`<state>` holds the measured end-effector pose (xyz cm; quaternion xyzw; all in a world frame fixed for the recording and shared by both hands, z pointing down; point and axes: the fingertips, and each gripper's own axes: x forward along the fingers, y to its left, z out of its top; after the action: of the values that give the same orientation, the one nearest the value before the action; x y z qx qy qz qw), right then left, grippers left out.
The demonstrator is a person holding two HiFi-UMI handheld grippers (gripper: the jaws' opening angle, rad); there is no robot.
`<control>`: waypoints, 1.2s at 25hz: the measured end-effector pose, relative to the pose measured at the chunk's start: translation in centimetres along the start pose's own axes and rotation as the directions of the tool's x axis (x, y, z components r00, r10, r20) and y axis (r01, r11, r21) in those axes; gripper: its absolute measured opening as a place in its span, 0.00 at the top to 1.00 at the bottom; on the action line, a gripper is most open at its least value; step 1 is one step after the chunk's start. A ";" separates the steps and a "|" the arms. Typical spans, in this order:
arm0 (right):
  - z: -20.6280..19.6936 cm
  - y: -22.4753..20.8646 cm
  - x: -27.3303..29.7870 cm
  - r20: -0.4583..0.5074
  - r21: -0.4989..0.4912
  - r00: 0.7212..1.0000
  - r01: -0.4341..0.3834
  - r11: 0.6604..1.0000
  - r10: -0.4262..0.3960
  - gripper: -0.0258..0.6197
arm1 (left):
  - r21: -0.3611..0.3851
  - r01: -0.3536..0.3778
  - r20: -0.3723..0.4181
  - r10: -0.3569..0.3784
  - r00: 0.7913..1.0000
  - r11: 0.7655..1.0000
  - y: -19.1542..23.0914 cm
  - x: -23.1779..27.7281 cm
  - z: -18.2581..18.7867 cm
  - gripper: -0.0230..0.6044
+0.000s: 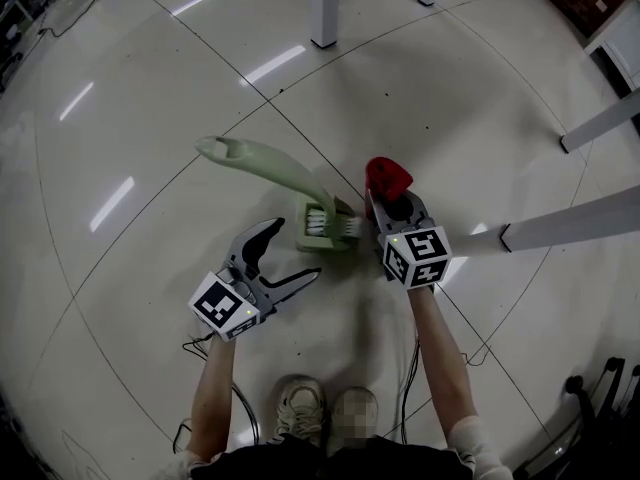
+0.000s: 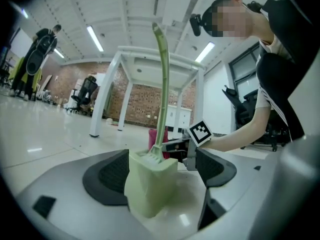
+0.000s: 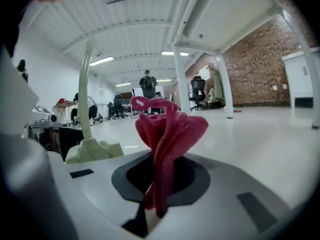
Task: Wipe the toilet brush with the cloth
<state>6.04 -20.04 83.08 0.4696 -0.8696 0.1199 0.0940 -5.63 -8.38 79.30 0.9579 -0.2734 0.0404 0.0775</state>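
Observation:
A pale green toilet brush [image 1: 262, 162] stands in its matching holder [image 1: 325, 231] on the shiny floor, with the handle leaning up and to the left. My left gripper [image 1: 296, 248] is open just left of the holder. In the left gripper view the holder [image 2: 150, 184] sits between the two dark pads [image 2: 107, 176] and the handle [image 2: 162, 79] rises straight up. My right gripper [image 1: 388, 198] is to the right of the holder, shut on a bunched red cloth [image 1: 388, 177]. That cloth [image 3: 167, 134] sticks up out of the shut right gripper [image 3: 159, 186].
White table legs [image 1: 325, 8] stand further back, and white bars [image 1: 572, 222] lie at the right. Cables [image 1: 245, 408] trail on the floor by the person's shoes [image 1: 300, 404]. A chair base [image 1: 600, 393] is at the bottom right. Other people stand far off.

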 end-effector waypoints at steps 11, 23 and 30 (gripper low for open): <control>-3.6 2.0 -4.2 0.092 0.636 0.996 -0.054 0.770 -0.006 0.91 | 0.038 0.060 -0.033 -0.059 0.998 0.997 -0.9 2.0 0.0 0.32; -5.2 1.8 -7.7 0.043 0.614 0.993 0.059 0.787 -0.108 0.91 | 0.067 0.060 -0.041 -0.057 0.998 0.996 -1.1 2.4 -0.1 0.32; -6.5 6.2 -8.3 0.033 0.592 0.999 -0.017 0.806 -0.003 0.91 | 0.050 0.052 -0.027 -0.051 0.998 0.997 -1.0 2.3 -0.1 0.32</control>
<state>5.68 -8.19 86.23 0.4741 -0.7922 0.3775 -0.0715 -3.11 -8.71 79.57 0.9657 -0.2465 0.0578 0.0576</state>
